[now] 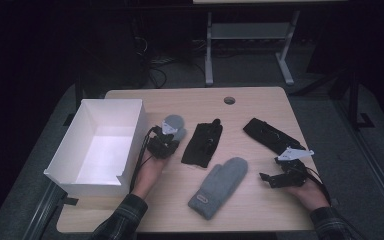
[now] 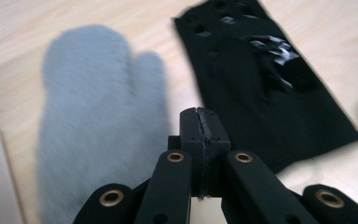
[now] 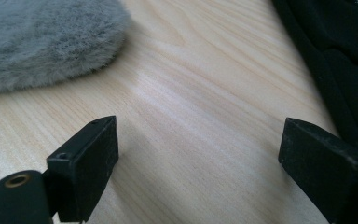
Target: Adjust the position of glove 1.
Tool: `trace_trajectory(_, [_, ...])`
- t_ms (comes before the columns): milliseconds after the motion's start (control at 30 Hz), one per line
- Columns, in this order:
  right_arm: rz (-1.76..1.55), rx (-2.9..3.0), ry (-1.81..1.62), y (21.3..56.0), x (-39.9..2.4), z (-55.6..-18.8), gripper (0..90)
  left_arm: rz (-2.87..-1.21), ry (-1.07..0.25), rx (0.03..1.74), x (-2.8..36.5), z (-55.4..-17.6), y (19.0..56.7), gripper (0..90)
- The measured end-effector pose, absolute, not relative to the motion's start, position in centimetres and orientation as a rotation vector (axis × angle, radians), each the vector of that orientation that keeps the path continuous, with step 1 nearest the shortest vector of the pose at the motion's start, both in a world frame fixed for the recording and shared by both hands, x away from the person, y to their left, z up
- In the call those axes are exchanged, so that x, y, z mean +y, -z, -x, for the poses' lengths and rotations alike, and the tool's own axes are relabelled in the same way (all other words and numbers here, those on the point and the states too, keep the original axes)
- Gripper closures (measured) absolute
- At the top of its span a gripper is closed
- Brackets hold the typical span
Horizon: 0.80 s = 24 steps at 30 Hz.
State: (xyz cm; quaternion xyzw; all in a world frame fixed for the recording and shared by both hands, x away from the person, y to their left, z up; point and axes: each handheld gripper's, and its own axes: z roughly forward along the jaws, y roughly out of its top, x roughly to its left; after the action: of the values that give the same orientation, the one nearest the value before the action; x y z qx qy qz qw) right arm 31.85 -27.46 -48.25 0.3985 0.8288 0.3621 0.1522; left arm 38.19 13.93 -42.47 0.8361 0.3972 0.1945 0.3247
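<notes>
On the light wooden worktop (image 1: 260, 107) lie four gloves and, at its left edge, an open white cardboard box (image 1: 130, 130). The left hand-held gripper (image 1: 166, 142) sits just right of the box's right wall, over a small grey fleece mitten (image 1: 176, 124) that lies just beyond it; in the left gripper view its two black jaws are pressed flat together with nothing between them, and the grey mitten (image 2: 98, 116) lies blurred on the wood below and to the left, with a flat black fabric glove (image 2: 265, 88) to the right. In the high view that black glove (image 1: 202, 142) lies just right of the left hand-held gripper, near the worktop's middle. A second, larger grey fleece mitten (image 1: 220, 186) lies nearer, its cuff towards the near edge, and a second black glove (image 1: 270, 136) lies slanted at the far right. The right hand-held gripper (image 1: 267, 179) rests low over the worktop between that larger mitten and the right edge, its jaws wide apart and holding nothing; in the right gripper view bare wood shows between them, with grey fleece (image 3: 42, 37) at upper left and black fabric (image 3: 340, 60) at the right.
</notes>
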Motion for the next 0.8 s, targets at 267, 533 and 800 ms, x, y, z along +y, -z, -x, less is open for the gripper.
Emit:
trace_trajectory(267, [-1.145, 2.378, -1.039, 48.2, -27.5, -31.9, 12.2, -2.171, -0.607, 1.14, 14.0, -41.9, 42.6, 89.7])
trace_trajectory(533, [-1.143, 2.379, -1.04, 48.2, -27.5, -31.9, 12.3, -2.216, -0.543, 1.199, 14.2, -43.9, 45.0, 89.7])
trace_trajectory(800, [-1.142, 2.378, -1.04, 48.2, -27.5, -31.9, 12.3, -2.229, -0.494, 1.165, 13.5, -43.6, 45.2, 89.8])
